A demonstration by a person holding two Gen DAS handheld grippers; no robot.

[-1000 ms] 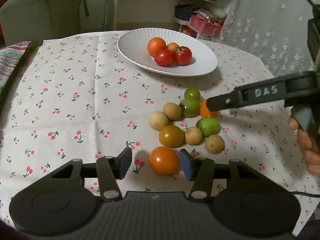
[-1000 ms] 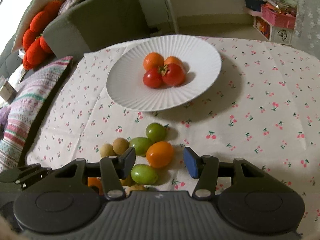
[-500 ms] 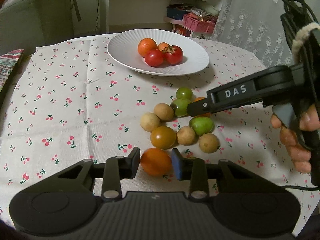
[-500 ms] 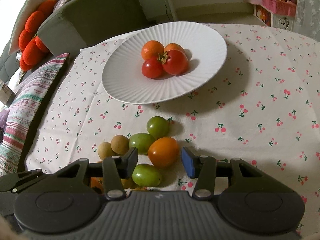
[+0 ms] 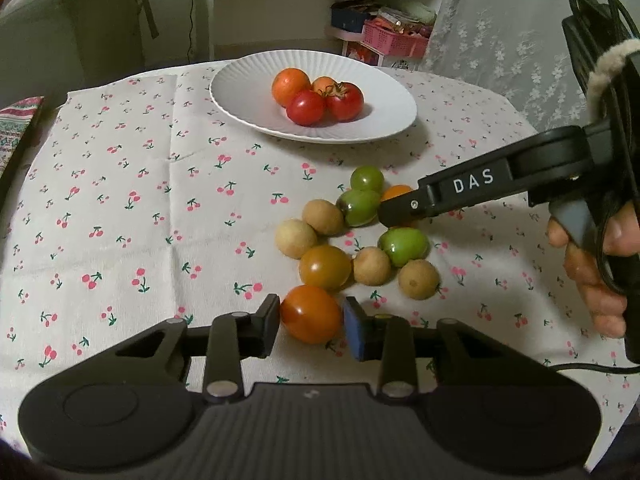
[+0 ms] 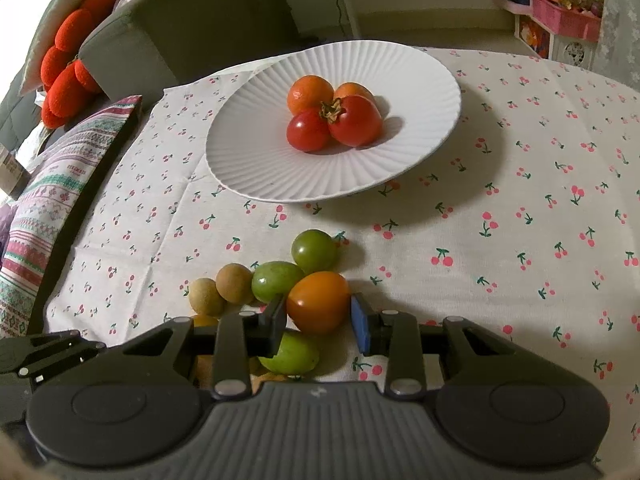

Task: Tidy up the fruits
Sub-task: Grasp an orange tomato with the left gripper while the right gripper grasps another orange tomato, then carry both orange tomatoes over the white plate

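The left wrist view shows the whole loose cluster and the right hand-held gripper [image 5: 394,216] reaching in from the side, with a hand [image 5: 592,272] on its grip. The right wrist view hides the nearest fruits under its own body but shows a striped cushion [image 6: 52,216] at the desk's side edge.

The left hand-held gripper [image 5: 310,322] has its jaws drawn together on an orange tomato [image 5: 310,314] lying closest to it on the desk [image 5: 120,208], pads against both flanks. The right hand-held gripper [image 6: 320,320] has just been closing and clamps a second orange tomato [image 6: 318,306], which sits among the green ones farther from the left gripper.

Ahead of both grippers, past a strip of bare cloth, stands the white plate [image 5: 240,96] with wide bare rim room on the side away from the right gripper. The desk edge curves just beyond the plate.

Counted in the left view: four tomatoes on the plate, two red and two orange. Off the plate: two orange, one brownish-amber, three green tomatoes, and four tan round fruits [image 5: 322,216].
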